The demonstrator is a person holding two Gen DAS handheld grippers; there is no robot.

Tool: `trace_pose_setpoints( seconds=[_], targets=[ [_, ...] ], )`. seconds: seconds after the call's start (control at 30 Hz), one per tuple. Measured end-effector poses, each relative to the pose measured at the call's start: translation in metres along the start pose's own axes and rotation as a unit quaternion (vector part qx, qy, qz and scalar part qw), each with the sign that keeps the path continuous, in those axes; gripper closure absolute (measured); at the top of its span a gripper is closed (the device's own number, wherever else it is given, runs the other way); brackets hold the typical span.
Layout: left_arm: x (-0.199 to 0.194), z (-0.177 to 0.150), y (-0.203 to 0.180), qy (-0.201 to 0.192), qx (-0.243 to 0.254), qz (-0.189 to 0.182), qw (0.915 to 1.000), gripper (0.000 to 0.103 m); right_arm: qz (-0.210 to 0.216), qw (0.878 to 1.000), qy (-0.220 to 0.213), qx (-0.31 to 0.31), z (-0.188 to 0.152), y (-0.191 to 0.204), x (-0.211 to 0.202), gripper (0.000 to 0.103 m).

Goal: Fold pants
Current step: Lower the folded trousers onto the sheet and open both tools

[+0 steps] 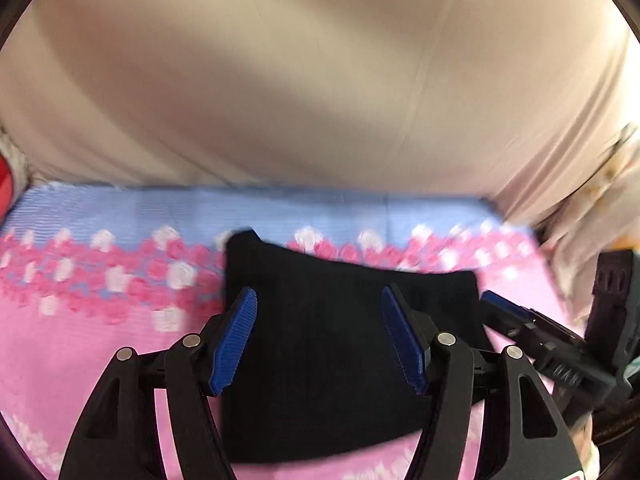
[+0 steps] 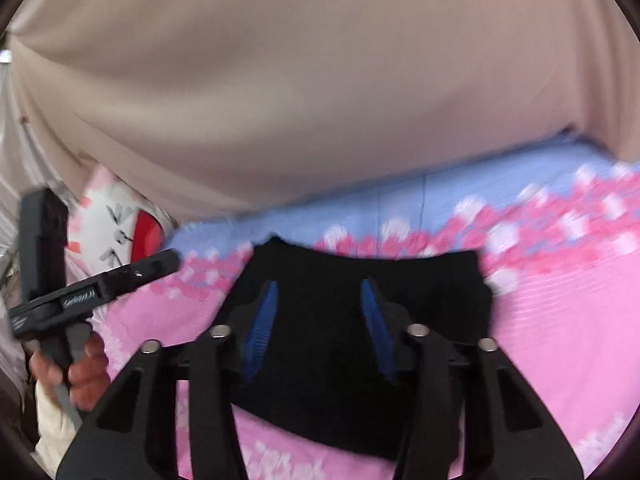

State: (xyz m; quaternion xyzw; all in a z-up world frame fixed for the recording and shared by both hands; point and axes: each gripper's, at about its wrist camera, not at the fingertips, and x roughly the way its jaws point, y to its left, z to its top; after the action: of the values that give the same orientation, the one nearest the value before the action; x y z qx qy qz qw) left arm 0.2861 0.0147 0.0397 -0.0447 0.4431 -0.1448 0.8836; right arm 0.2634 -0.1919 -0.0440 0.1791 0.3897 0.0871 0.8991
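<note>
In the left wrist view, the pants lie as a compact black rectangle on the pink flowered sheet, so the folding looks nearly or wholly finished. The left gripper hovers over them, fingers apart and empty. A beige curtain hangs behind.

In the right wrist view, the right gripper is also spread above the pants, holding nothing. A printed pillow lies well aside; nothing blocks the way.

Bed under my grippers wore pink sheet with pink-white flower band and blue strip at far edge. Black pants, folded into compact block, lay flat directly on it.
</note>
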Motion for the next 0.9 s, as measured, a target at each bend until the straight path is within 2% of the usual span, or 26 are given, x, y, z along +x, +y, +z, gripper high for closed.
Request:
trace_pose_setpoints(
  seconds=[0.07,0.1,0.13,0.17,0.23,0.3,0.33,0.37,0.4,0.43,0.47,0.5,0.57,0.63,0.7,0.73,0.77,0.8,0.83,0.87,0.9],
  targets=[
    [0.044,-0.002,0.003,0.036,0.002,0.042,0.9985,0.057,-0.036,0.999,0.018,0.009,-0.003,-0.019,0.024,0.067],
    [0.059,-0.008,0.013,0.053,-0.005,0.054,0.9971,0.06,-0.053,0.998,0.022,0.013,-0.004,-0.03,0.029,0.072],
    [0.069,-0.013,0.018,0.063,-0.012,0.056,0.9964,0.061,-0.069,0.997,0.029,0.026,-0.006,-0.048,0.034,0.091],
    [0.072,-0.018,0.026,0.059,-0.017,0.045,0.9971,0.06,-0.066,0.996,0.033,0.042,-0.007,-0.063,0.037,0.103],
    [0.07,-0.02,0.027,0.05,-0.006,0.038,0.998,0.06,-0.05,0.996,0.033,0.069,-0.007,-0.09,0.034,0.103],
    [0.066,-0.02,0.021,0.051,0.013,0.055,0.9971,0.06,-0.03,0.995,0.034,0.09,-0.002,-0.094,0.023,0.103],
    [0.061,-0.02,0.019,0.048,0.014,0.061,0.9969,0.06,-0.024,0.995,0.022,0.095,-0.003,-0.091,0.011,0.102],
    [0.046,-0.022,0.02,0.041,0.008,0.049,0.9979,0.06,-0.016,0.996,0.008,0.092,-0.006,-0.088,-0.005,0.092],
    [0.03,-0.026,0.021,0.034,0.006,0.029,0.999,0.056,-0.013,0.997,-0.002,0.082,-0.014,-0.084,-0.023,0.087],
    [0.016,-0.031,0.023,0.026,0.006,0.018,0.9995,0.051,-0.016,0.997,-0.008,0.071,-0.025,-0.08,-0.043,0.064],
    [-0.001,-0.04,0.028,0.021,0.007,0.026,0.9994,0.037,-0.023,0.998,-0.008,0.066,-0.038,-0.08,-0.058,0.035],
    [-0.012,-0.049,0.034,0.018,0.003,0.042,0.999,0.031,-0.02,0.998,-0.001,0.064,-0.055,-0.08,-0.071,0.027],
    [-0.024,-0.071,0.05,0.03,-0.015,0.065,0.9973,0.028,-0.003,0.996,0.024,0.08,-0.075,-0.081,-0.076,0.026],
    [-0.019,-0.09,0.063,0.06,-0.041,0.059,0.9956,0.028,0.015,0.994,0.045,0.096,-0.089,-0.082,-0.067,0.026],
    [-0.001,-0.109,0.072,0.096,-0.064,0.039,0.9926,0.028,0.007,0.993,0.063,0.098,-0.096,-0.085,-0.05,0.026],
    [0.004,-0.113,0.073,0.103,-0.069,0.037,0.9916,0.03,0.015,0.993,0.066,0.1,-0.096,-0.085,-0.038,0.03],
    [0.012,-0.119,0.071,0.11,-0.076,0.032,0.9905,0.034,0.027,0.992,0.068,0.1,-0.094,-0.083,-0.027,0.049],
    [0.02,-0.123,0.071,0.116,-0.085,0.02,0.9894,0.037,0.022,0.993,0.068,0.097,-0.093,-0.082,-0.02,0.05],
    [0.019,-0.124,0.066,0.103,-0.083,0.029,0.9908,0.042,0.017,0.994,0.061,0.086,-0.088,-0.08,-0.014,0.054],
    [0.019,-0.124,0.063,0.106,-0.081,0.019,0.9908,0.06,0.015,0.995,0.056,0.08,-0.083,-0.078,-0.013,0.058],
    [0.017,-0.125,0.059,0.11,-0.085,0.012,0.9902,0.061,0.011,0.996,0.049,0.075,-0.077,-0.075,-0.014,0.059]
  ],
)
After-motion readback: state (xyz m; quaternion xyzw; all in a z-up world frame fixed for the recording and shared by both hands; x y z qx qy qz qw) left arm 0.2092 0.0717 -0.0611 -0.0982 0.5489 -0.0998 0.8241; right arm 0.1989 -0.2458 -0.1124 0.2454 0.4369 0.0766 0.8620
